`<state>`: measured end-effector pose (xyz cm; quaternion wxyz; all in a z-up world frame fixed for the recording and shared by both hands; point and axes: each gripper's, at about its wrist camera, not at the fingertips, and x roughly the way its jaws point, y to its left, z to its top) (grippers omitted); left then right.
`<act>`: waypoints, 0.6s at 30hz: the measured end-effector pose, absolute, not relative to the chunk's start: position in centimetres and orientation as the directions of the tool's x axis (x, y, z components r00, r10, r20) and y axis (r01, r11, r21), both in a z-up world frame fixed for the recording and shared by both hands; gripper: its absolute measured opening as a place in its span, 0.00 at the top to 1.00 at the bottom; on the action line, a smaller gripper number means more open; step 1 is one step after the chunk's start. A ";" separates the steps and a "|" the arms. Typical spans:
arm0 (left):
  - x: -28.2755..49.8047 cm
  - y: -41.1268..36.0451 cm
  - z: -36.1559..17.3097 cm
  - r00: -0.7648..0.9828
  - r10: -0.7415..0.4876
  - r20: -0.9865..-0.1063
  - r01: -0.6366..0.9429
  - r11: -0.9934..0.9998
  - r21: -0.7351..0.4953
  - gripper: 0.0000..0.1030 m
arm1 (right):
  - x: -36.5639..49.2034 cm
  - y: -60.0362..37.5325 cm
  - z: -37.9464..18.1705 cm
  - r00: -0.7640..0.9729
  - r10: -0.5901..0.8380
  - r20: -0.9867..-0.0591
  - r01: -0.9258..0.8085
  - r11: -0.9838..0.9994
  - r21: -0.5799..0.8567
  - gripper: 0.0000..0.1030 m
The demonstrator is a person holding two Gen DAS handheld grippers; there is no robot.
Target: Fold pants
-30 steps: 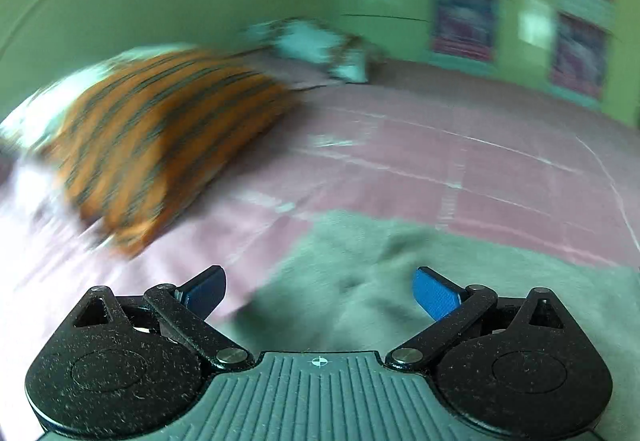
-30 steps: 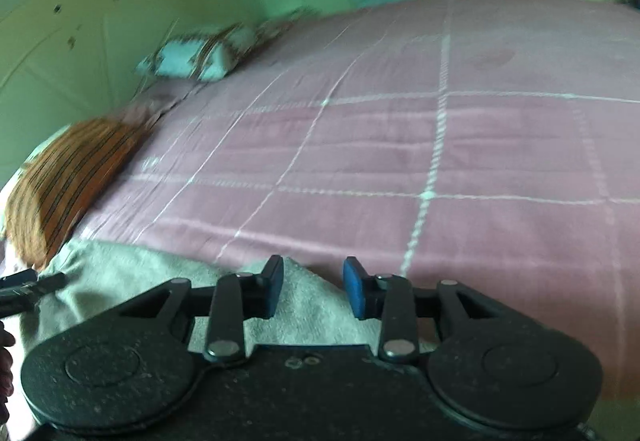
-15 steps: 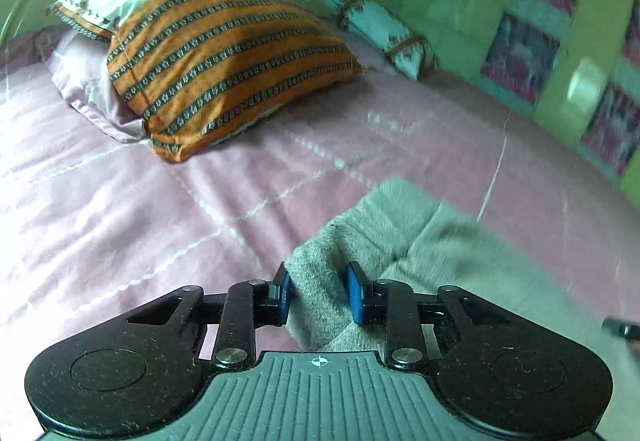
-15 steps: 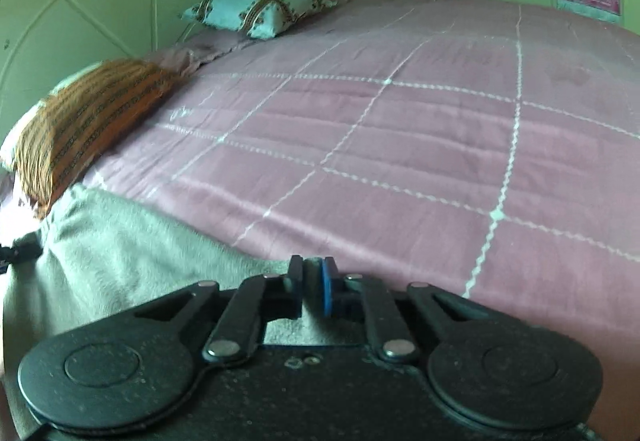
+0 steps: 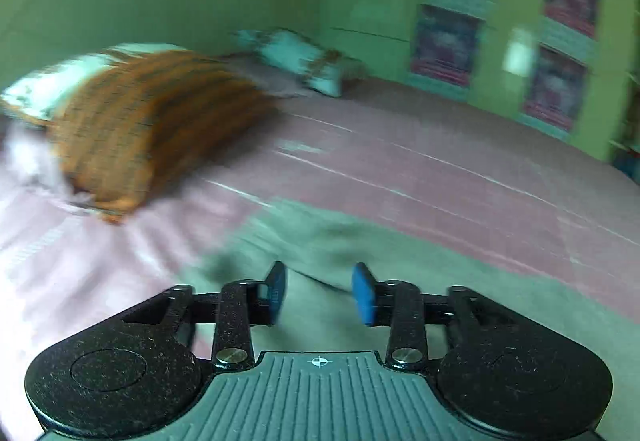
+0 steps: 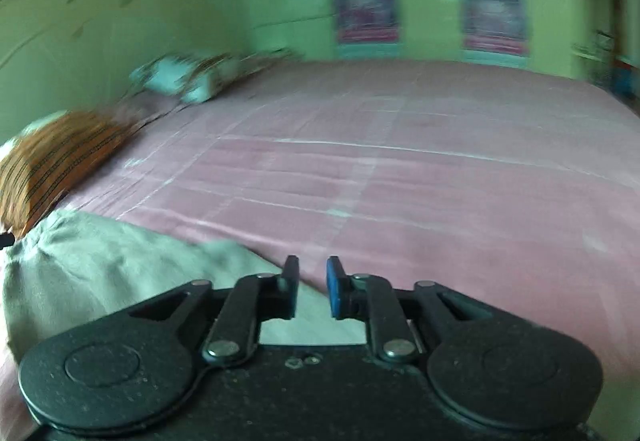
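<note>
Both tongs angle downward over a pink bed (image 6: 440,181). The left tongs (image 5: 320,293) are opening, nothing pinched, above the grey pants (image 5: 320,241). The right tongs (image 6: 313,289), narrowly parted and opening, hover at the pants' edge, cloth lying to their left.

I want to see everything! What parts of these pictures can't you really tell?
- Grey pants: left wrist view, near part hidden by the left gripper; blurred.
- Pants in the right wrist view: partly behind the right gripper.
- Orange pillow: stripes smeared by blur.
- Wall posters: pictures too blurred.
</note>
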<state>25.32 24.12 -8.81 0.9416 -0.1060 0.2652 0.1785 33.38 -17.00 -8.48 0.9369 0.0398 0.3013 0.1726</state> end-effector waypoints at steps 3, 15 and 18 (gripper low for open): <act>25.8 21.3 -10.4 0.788 0.233 -0.570 -0.320 0.946 -0.055 0.51 | 29.3 -24.0 -9.2 0.801 0.198 -0.565 -0.118 0.978 0.175 0.89; 25.5 19.6 -13.1 0.726 0.199 -0.659 -0.285 0.958 -0.024 0.45 | 27.6 -40.1 -9.9 0.806 -0.033 -0.591 0.251 0.923 0.290 0.86; 25.1 19.6 -13.4 0.734 0.192 -0.652 -0.272 0.962 -0.023 0.42 | 22.2 -46.0 -9.2 0.866 -0.035 -0.499 0.341 0.771 0.538 0.86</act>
